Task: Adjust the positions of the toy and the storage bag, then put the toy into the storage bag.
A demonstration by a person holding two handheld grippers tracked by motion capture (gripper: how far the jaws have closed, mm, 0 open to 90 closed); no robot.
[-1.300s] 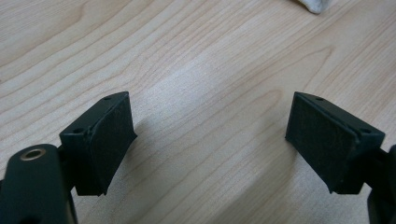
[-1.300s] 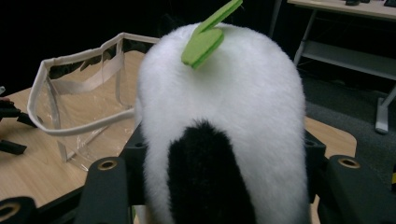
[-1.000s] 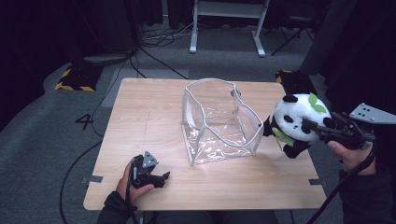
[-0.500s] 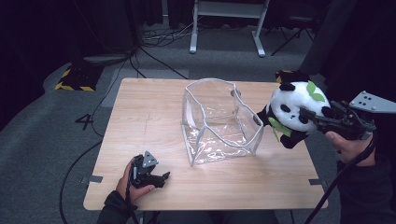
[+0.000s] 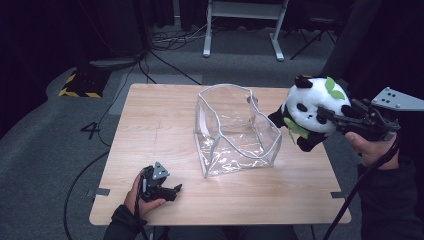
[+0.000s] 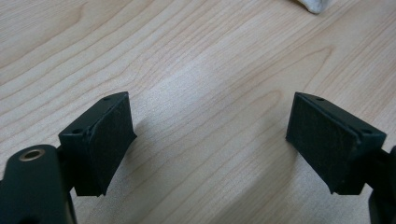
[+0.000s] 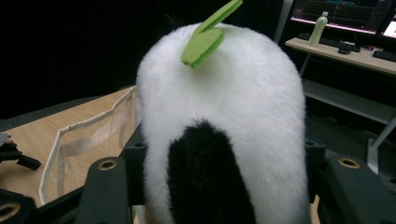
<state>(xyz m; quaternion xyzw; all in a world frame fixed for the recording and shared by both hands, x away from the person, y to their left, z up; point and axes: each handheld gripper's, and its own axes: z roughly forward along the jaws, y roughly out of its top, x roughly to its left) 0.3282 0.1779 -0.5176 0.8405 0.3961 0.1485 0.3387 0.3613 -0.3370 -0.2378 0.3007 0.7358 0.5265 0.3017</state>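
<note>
High view shows the right gripper (image 5: 325, 114) pinching the toy panda (image 5: 311, 111), which has moved up and closer to the clear bag (image 5: 235, 132) just in front of it, so dropping it in looks near, while the left gripper (image 5: 172, 190) rests spread open on the table (image 5: 150, 125).

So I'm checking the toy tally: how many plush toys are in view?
1. A panda held off the table by the right tool, beside the clear bag. The bag looks empty, and no other toys are visible on the table.
</note>
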